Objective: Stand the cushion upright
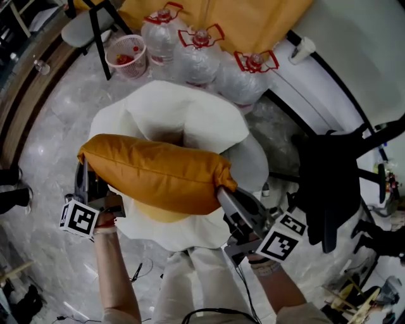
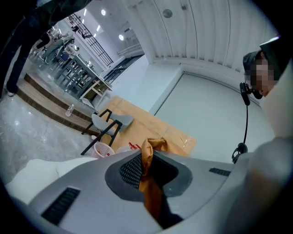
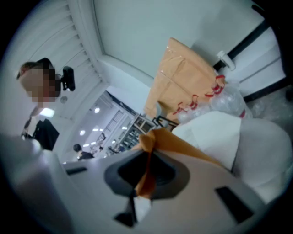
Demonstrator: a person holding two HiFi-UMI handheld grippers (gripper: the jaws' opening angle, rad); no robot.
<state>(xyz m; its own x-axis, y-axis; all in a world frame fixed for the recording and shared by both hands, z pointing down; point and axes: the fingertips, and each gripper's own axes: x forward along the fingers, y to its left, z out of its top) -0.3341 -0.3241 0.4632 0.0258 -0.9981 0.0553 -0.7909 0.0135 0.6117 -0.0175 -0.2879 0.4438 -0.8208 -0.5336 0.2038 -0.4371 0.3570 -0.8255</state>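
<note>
An orange cushion (image 1: 158,174) hangs lifted above a white egg-shaped seat (image 1: 190,114), lying roughly level and seen from above. My left gripper (image 1: 88,183) is shut on the cushion's left corner; in the left gripper view the orange fabric (image 2: 149,183) is pinched between the jaws. My right gripper (image 1: 229,197) is shut on the right corner, and the right gripper view shows the orange cloth (image 3: 147,171) nipped between the jaws, with the cushion's edge running off to the right.
Three large water bottles (image 1: 199,57) with red handles stand behind the seat, beside a pink basket (image 1: 127,56) and a chair (image 1: 95,25). A black chair (image 1: 335,183) is close on the right. A yellow fabric pile (image 1: 215,19) lies at the back on marble floor.
</note>
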